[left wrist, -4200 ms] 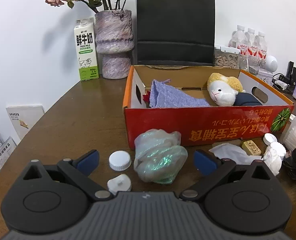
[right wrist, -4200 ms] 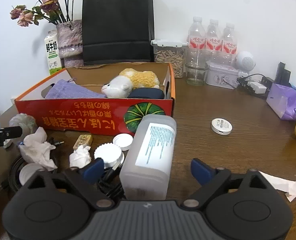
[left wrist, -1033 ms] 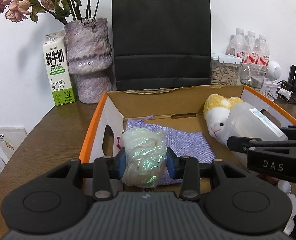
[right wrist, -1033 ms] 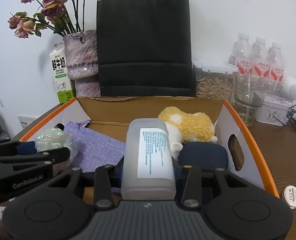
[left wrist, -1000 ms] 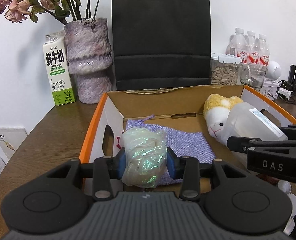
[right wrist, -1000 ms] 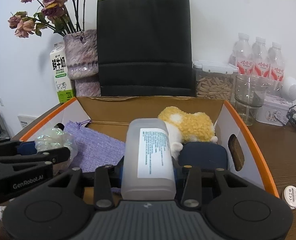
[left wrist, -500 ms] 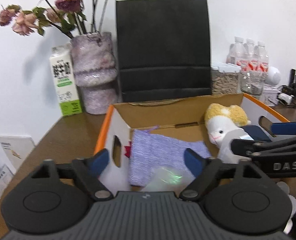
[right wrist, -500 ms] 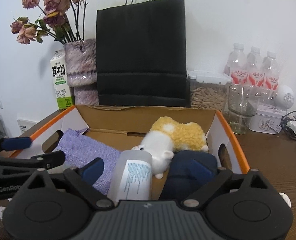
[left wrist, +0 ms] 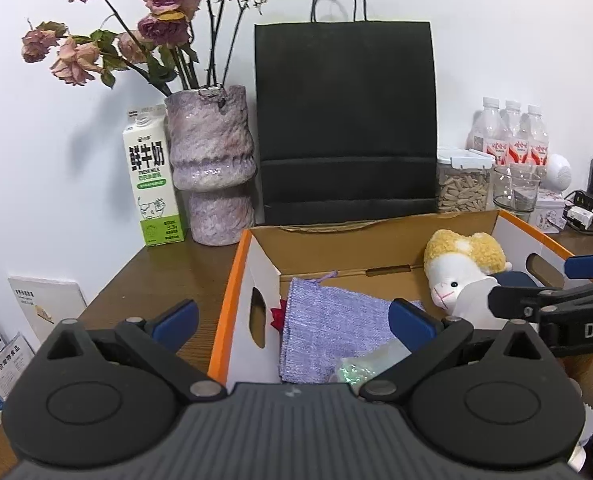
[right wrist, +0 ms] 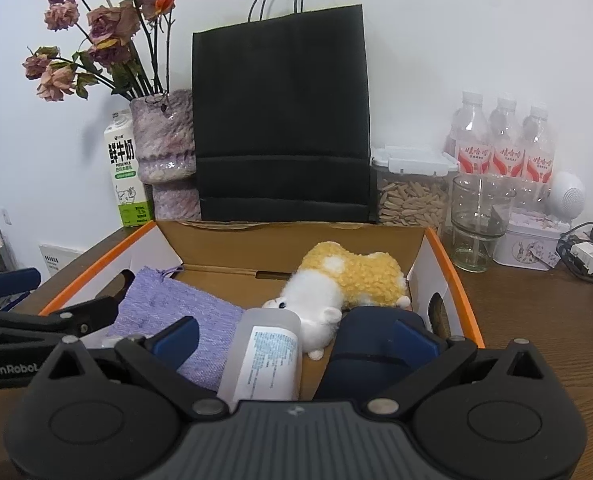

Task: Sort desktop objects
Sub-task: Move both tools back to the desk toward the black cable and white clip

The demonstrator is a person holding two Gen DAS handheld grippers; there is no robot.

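Both claws, left claw (left wrist: 292,322) and right claw (right wrist: 294,338), stand open and empty above the cardboard box (right wrist: 440,258), where the plastic bottle (right wrist: 266,354) and crumpled bag (left wrist: 360,366) lie inside.

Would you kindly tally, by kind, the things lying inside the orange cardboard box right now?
Plush toy: 1
Purple knitted pouch: 1
White plastic bottle: 1
Crumpled iridescent plastic bag: 1
Dark blue item: 1
Small red thing, mostly hidden by the pouch: 1
Total: 6 in the cardboard box
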